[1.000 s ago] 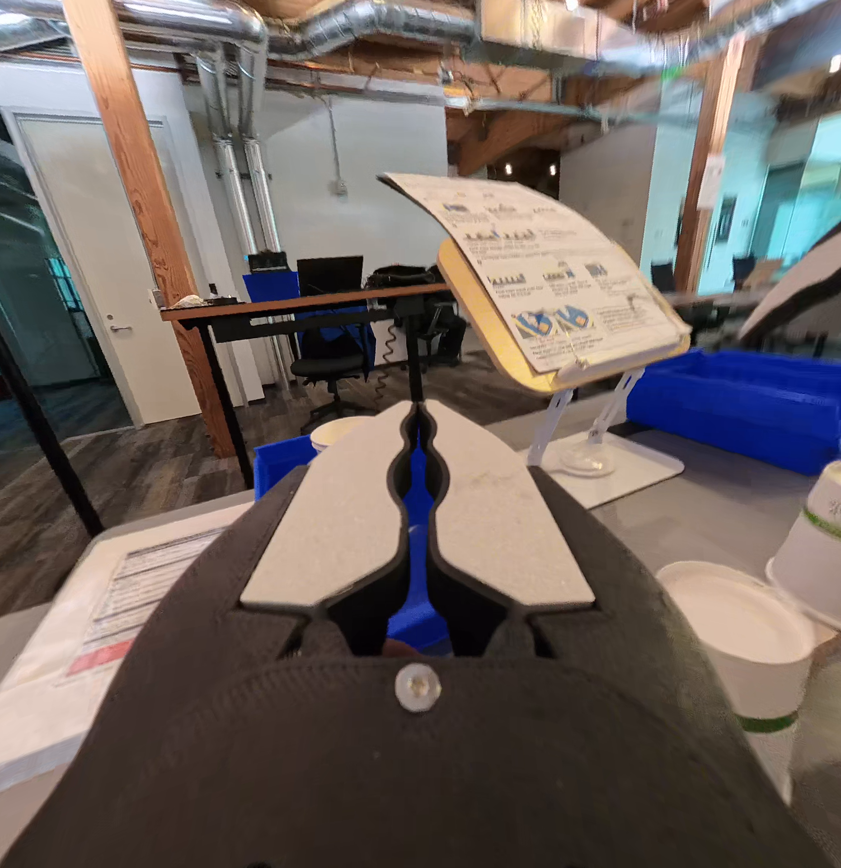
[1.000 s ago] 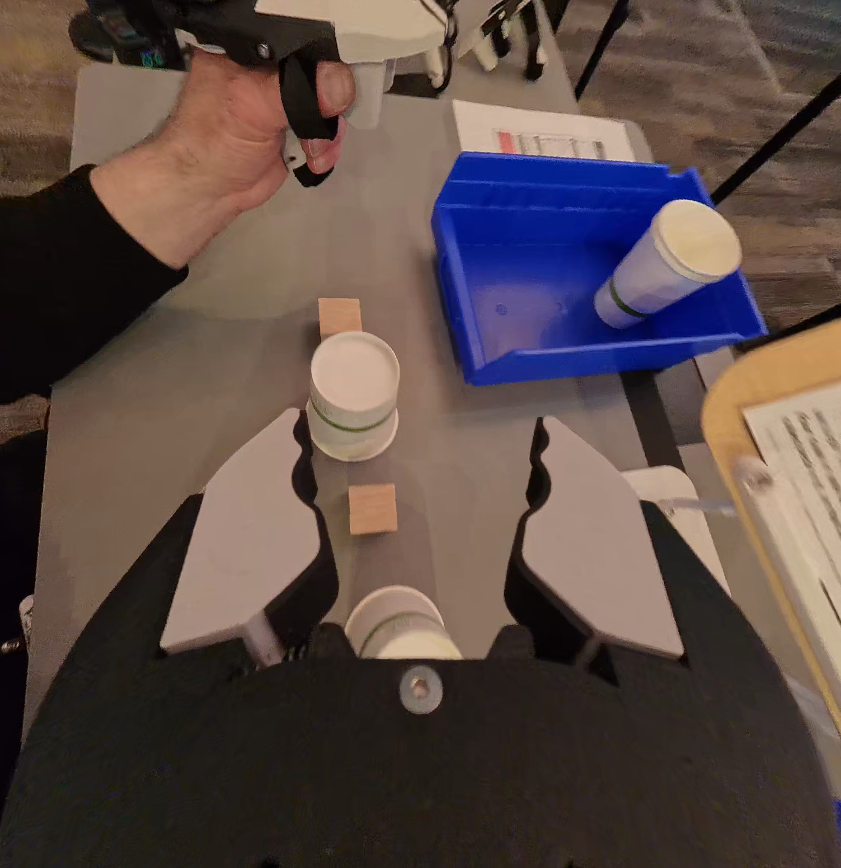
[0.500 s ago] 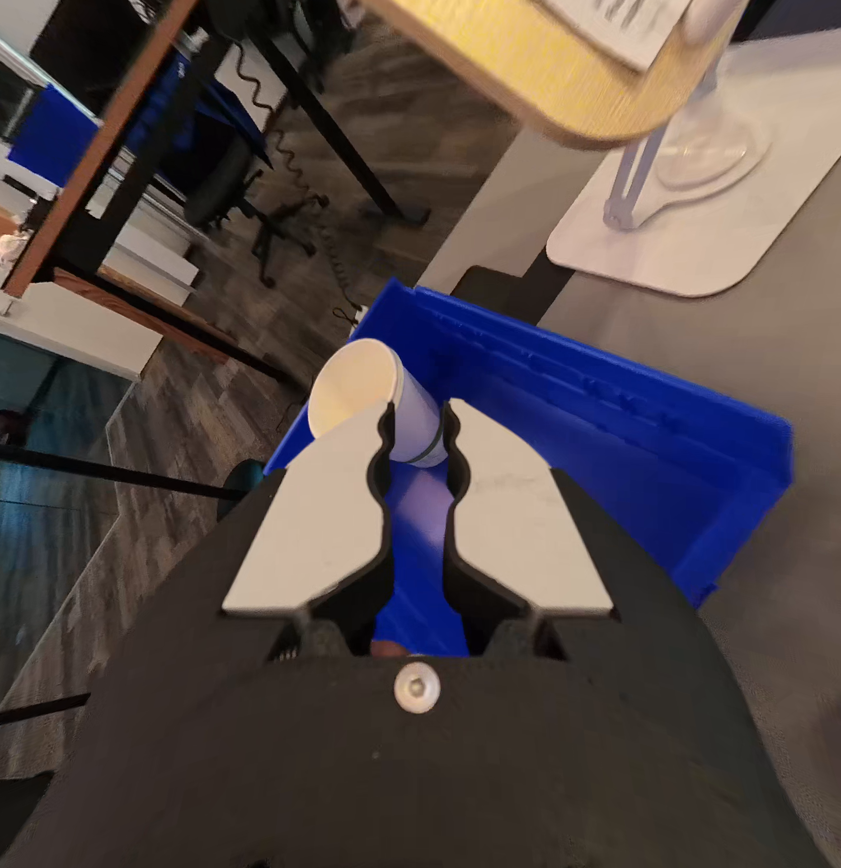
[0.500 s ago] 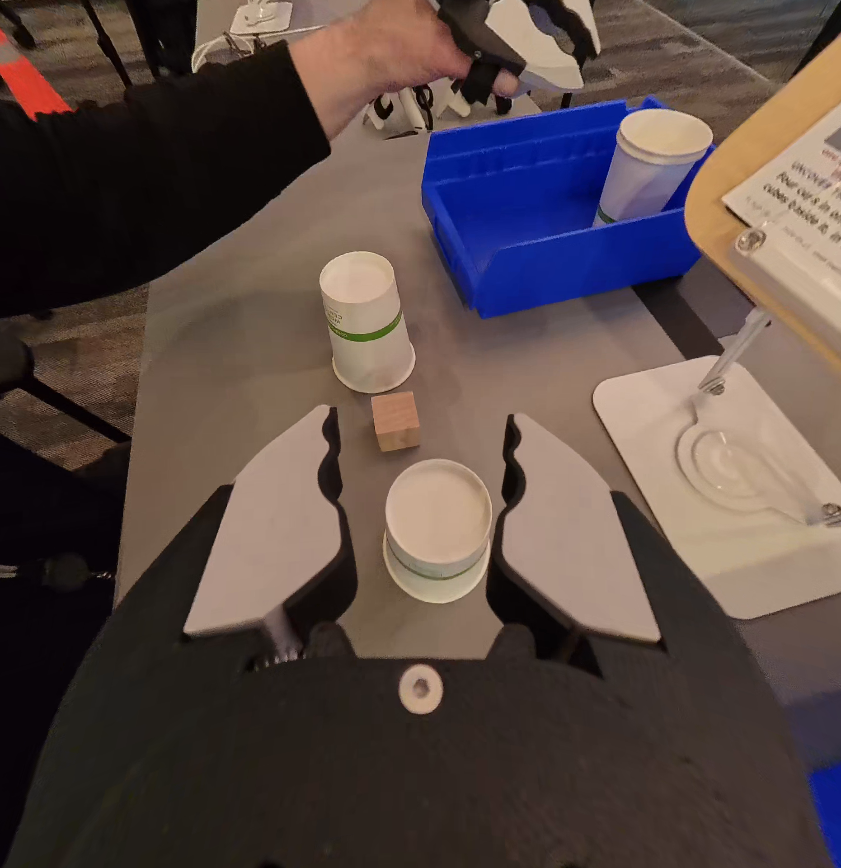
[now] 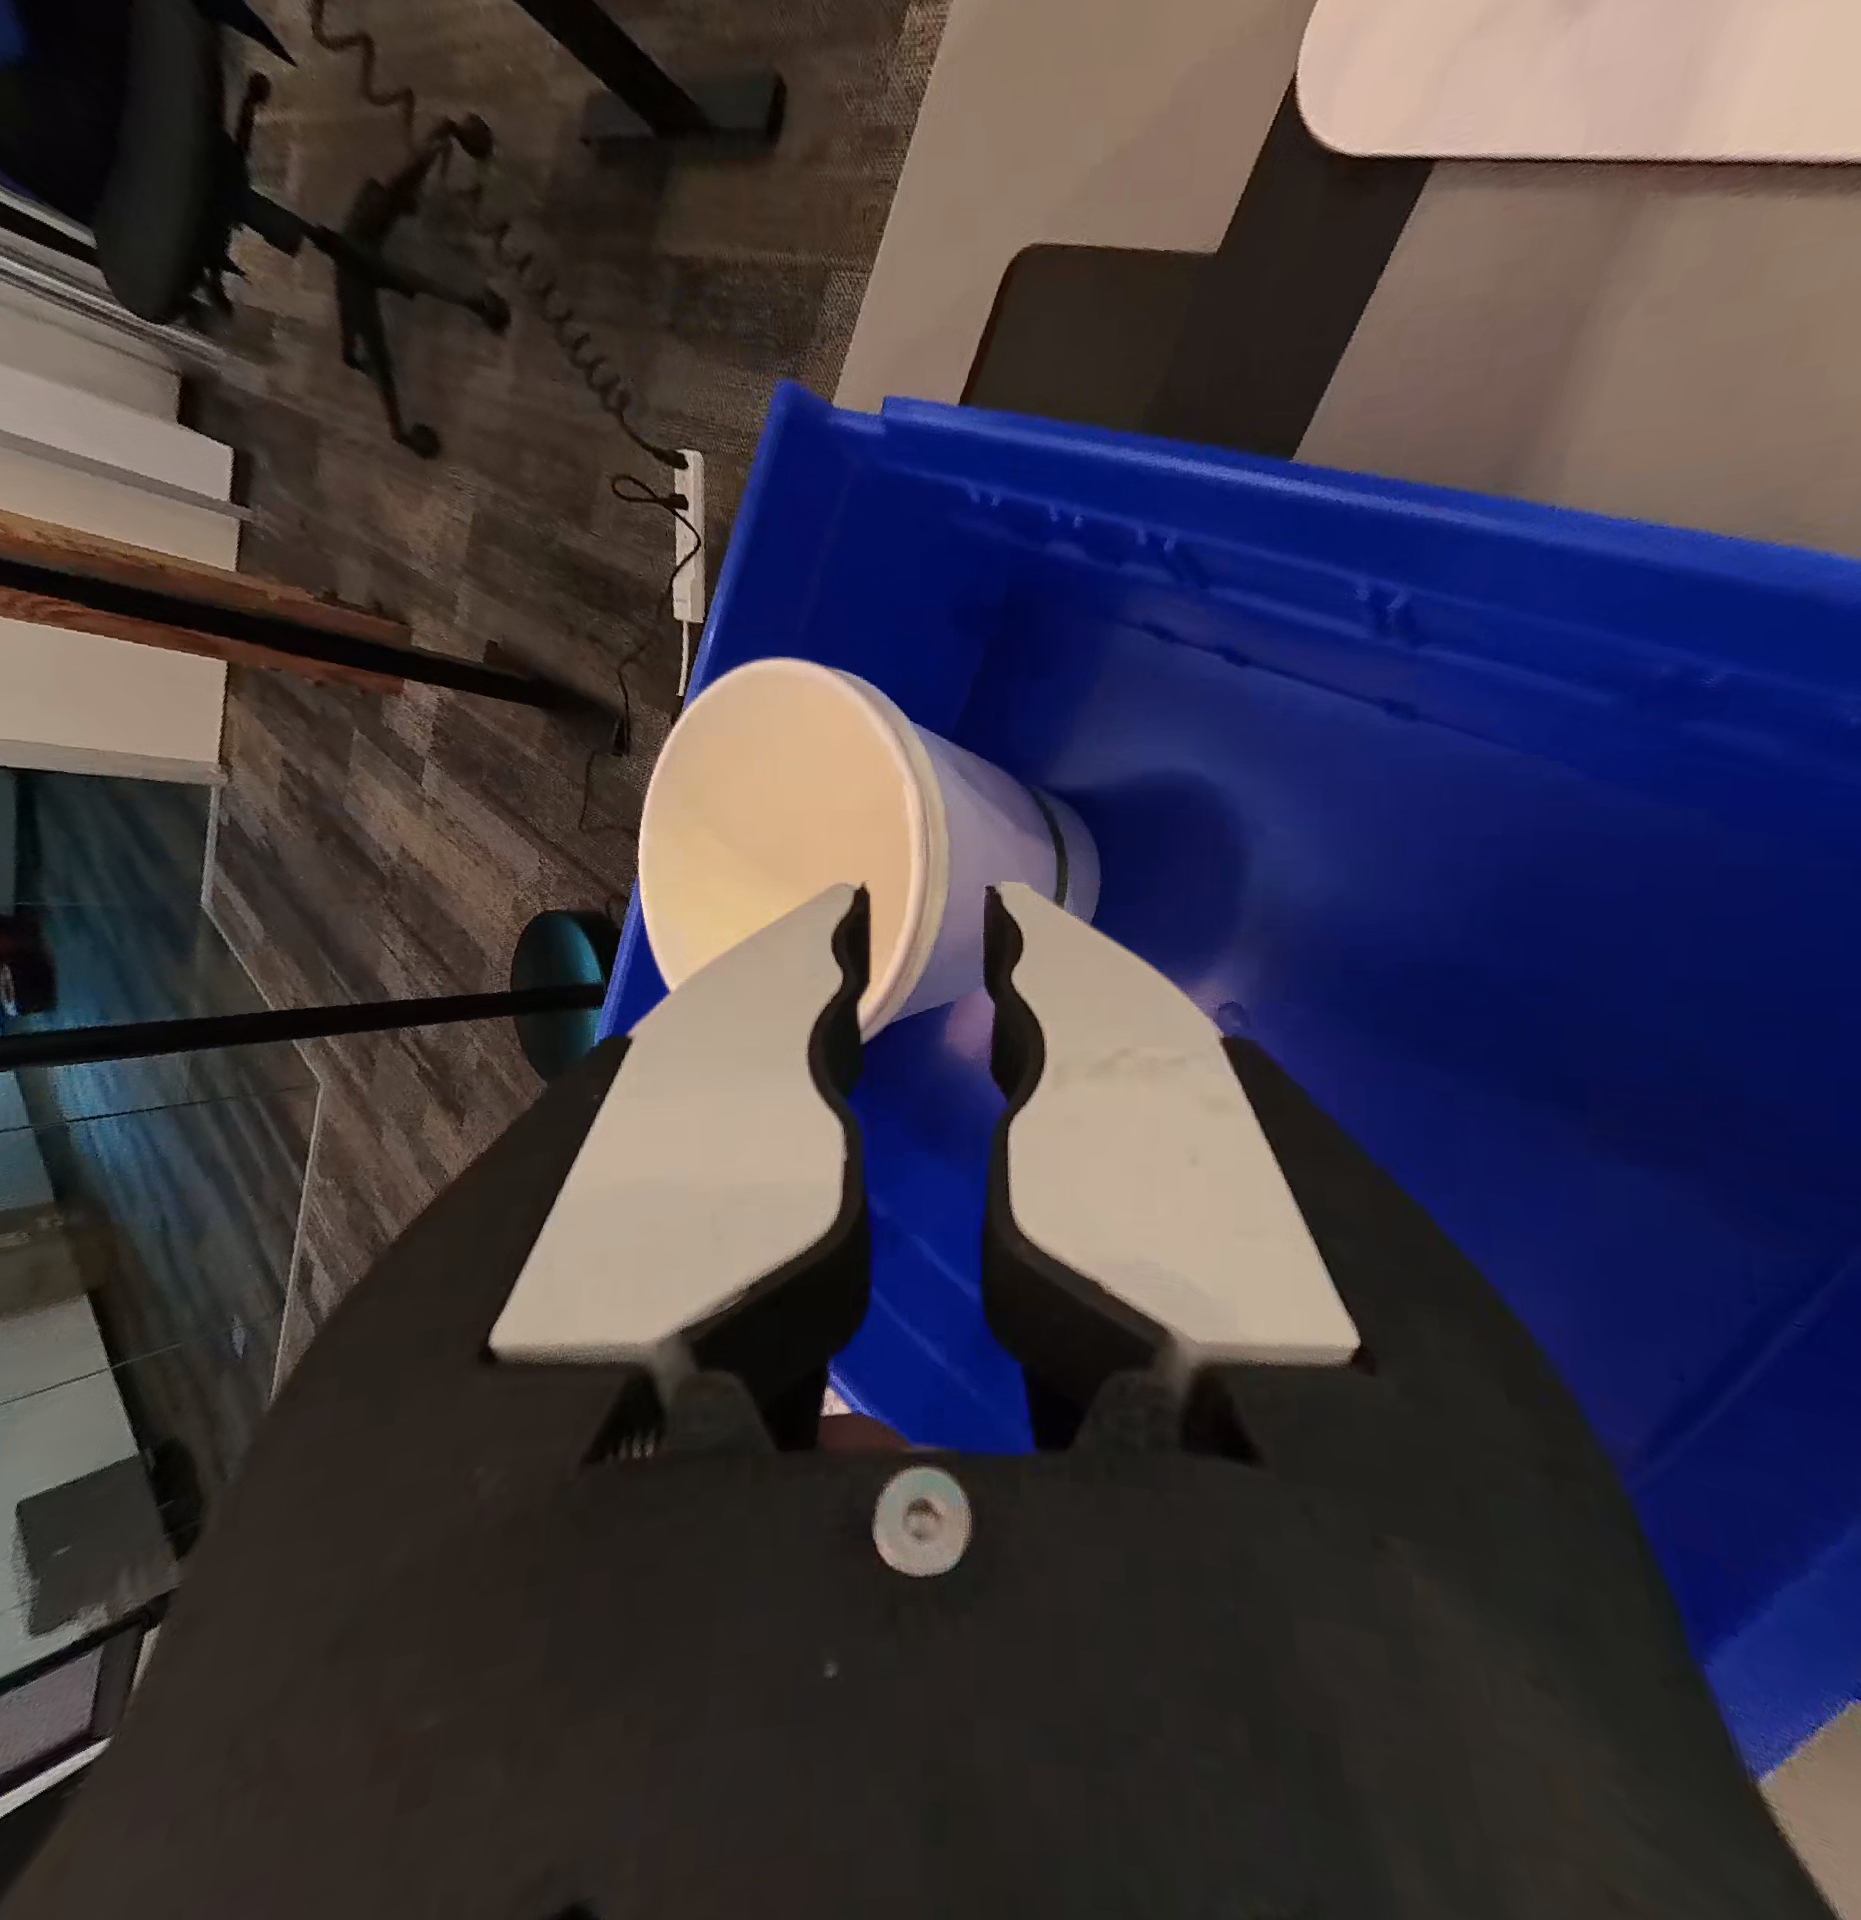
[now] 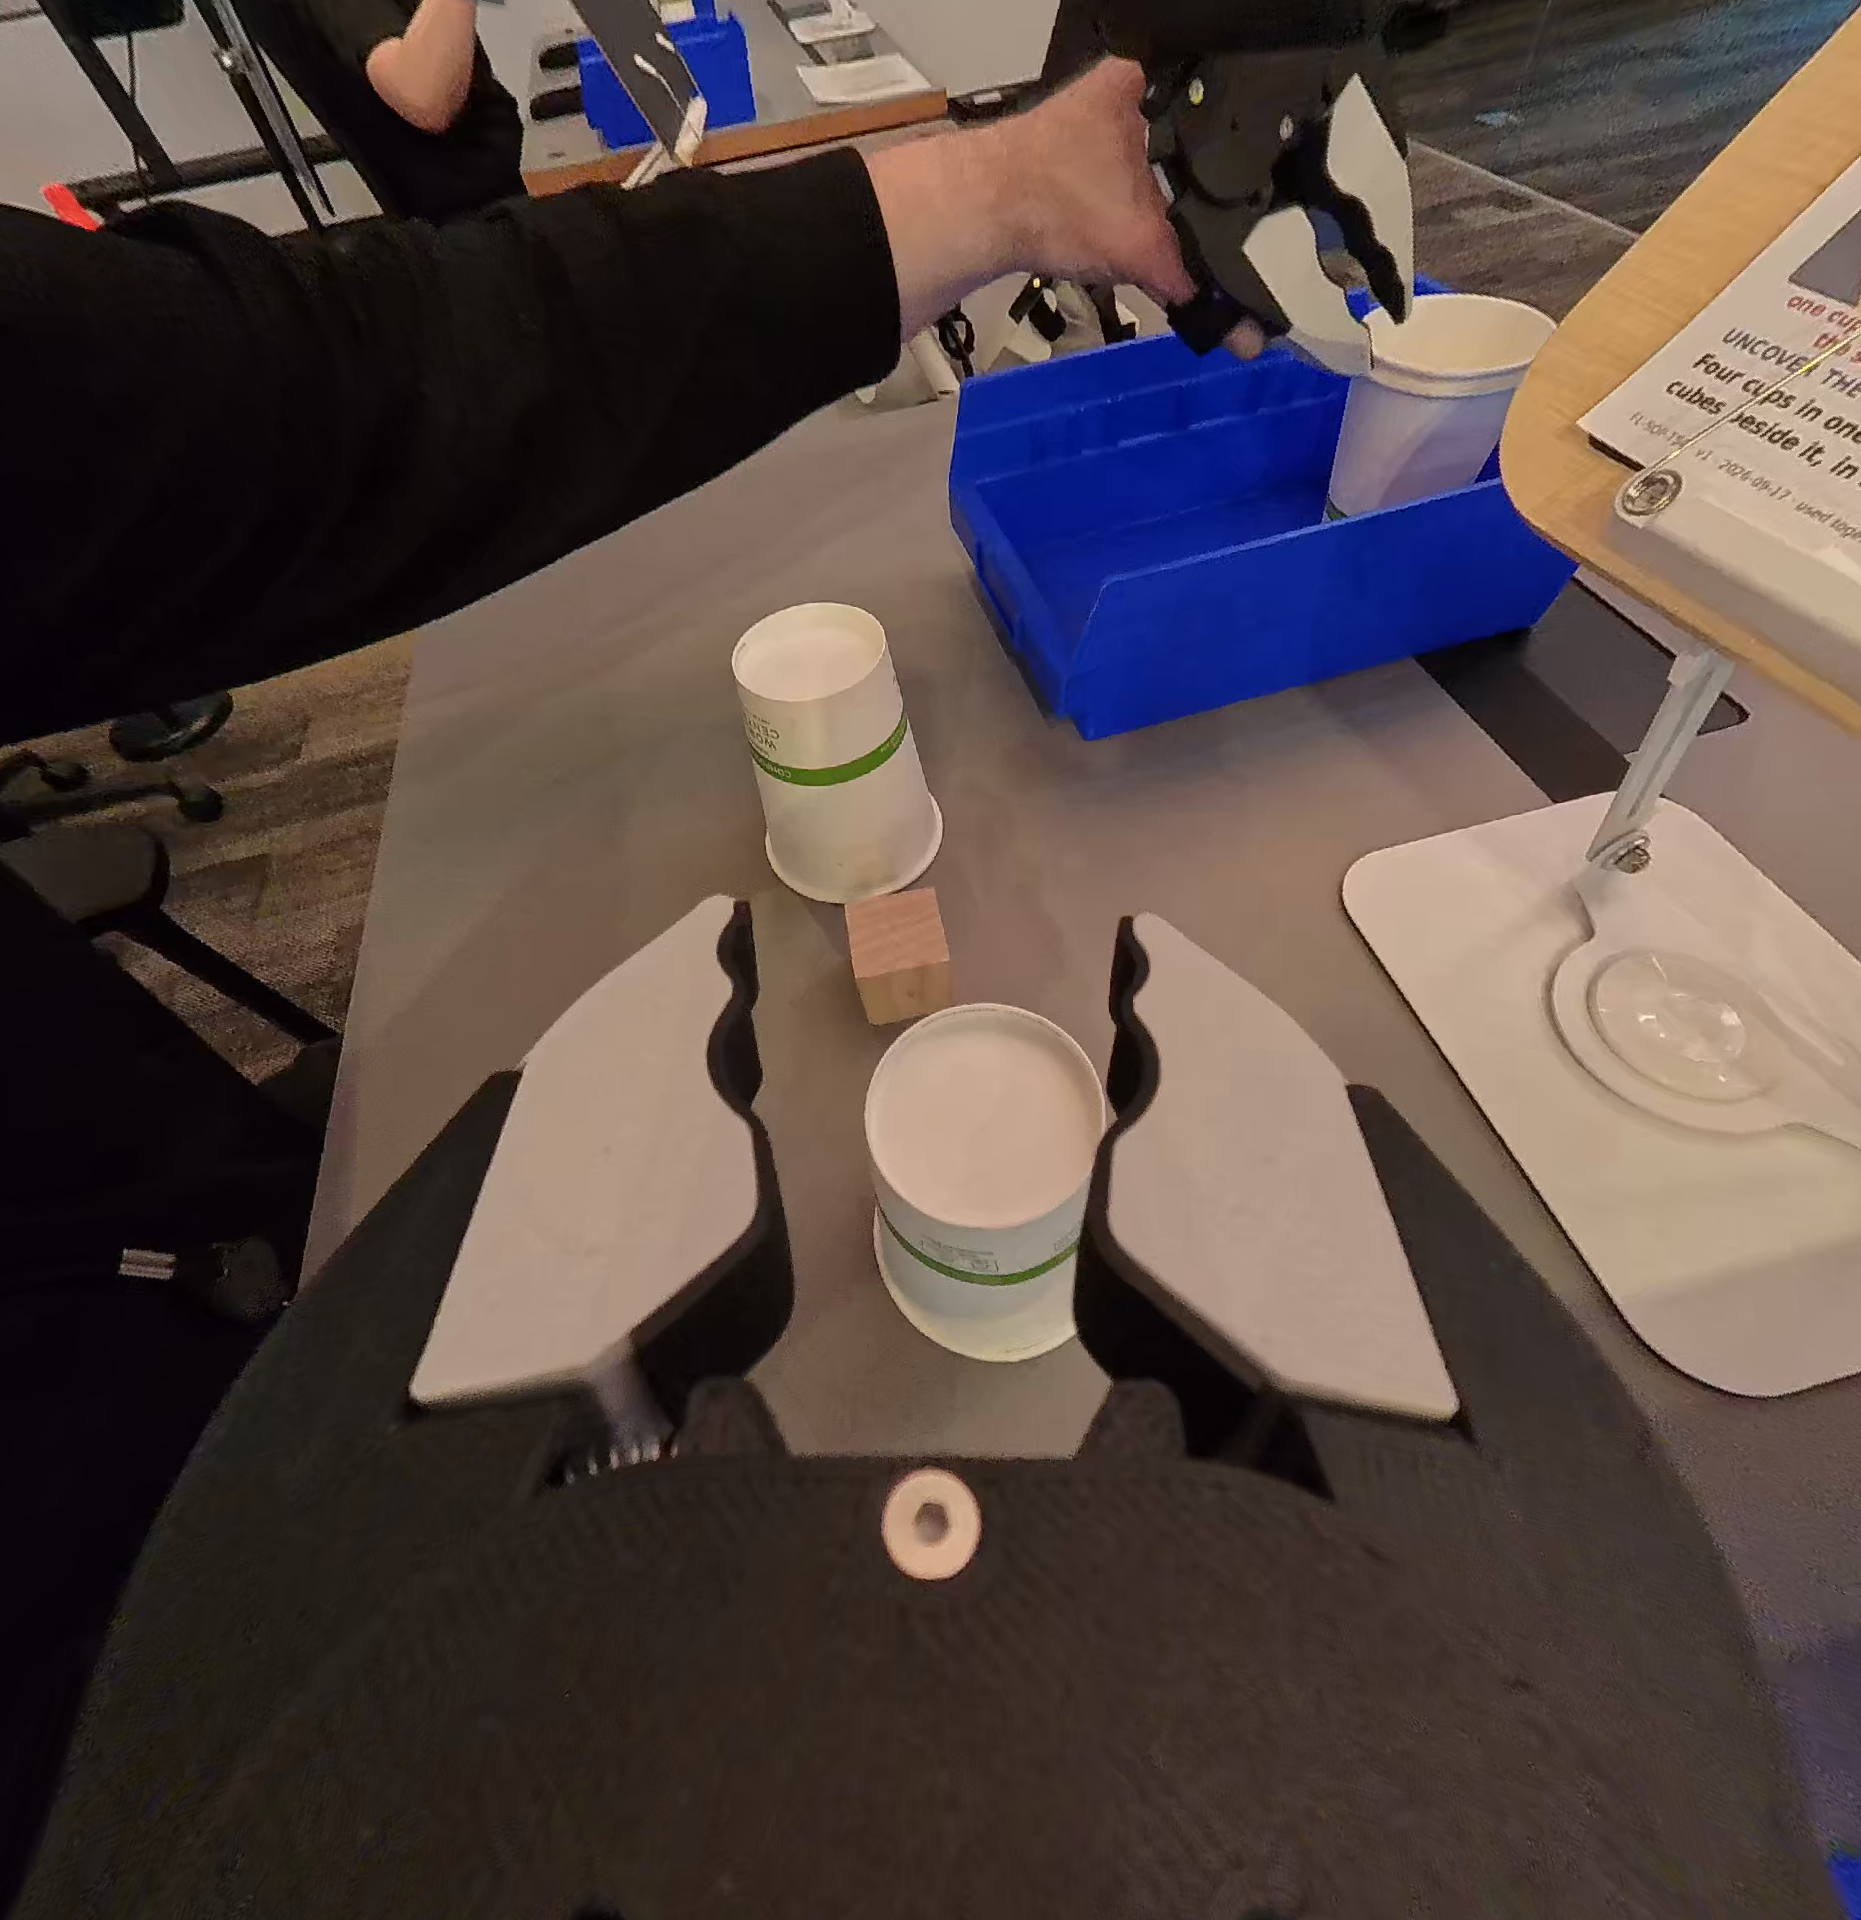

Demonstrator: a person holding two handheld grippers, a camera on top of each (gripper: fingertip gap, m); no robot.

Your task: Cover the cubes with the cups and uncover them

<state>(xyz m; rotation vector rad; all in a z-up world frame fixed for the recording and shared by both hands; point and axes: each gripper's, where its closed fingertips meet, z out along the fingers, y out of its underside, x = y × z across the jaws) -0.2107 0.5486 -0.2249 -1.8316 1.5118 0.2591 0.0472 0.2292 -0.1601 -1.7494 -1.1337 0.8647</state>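
Note:
In the left wrist view, a white paper cup [image 5: 905,831] leans mouth-up in a blue bin [image 5: 1477,935]. My left gripper [image 5: 924,899] is a little open, with one finger inside the cup's rim and one outside it. It also shows far off in the right wrist view [image 6: 1331,281], over that cup [image 6: 1425,405]. My right gripper [image 6: 931,923] is open, with its fingers on either side of an upside-down white cup with a green band [image 6: 983,1143]. A wooden cube [image 6: 898,961] sits bare between this cup and a second upside-down cup [image 6: 832,748].
The blue bin [image 6: 1269,603] stands at the back of the grey table [image 6: 593,675]. A document stand with a white base [image 6: 1632,1091] and a wooden board [image 6: 1632,343] is on the right. A black-sleeved arm [image 6: 438,395] crosses the left. The floor lies beyond the bin.
My left gripper tipped down into the bin and opened from shut to straddle the cup's rim. My right gripper moved in until the near upside-down cup stood between its open fingers.

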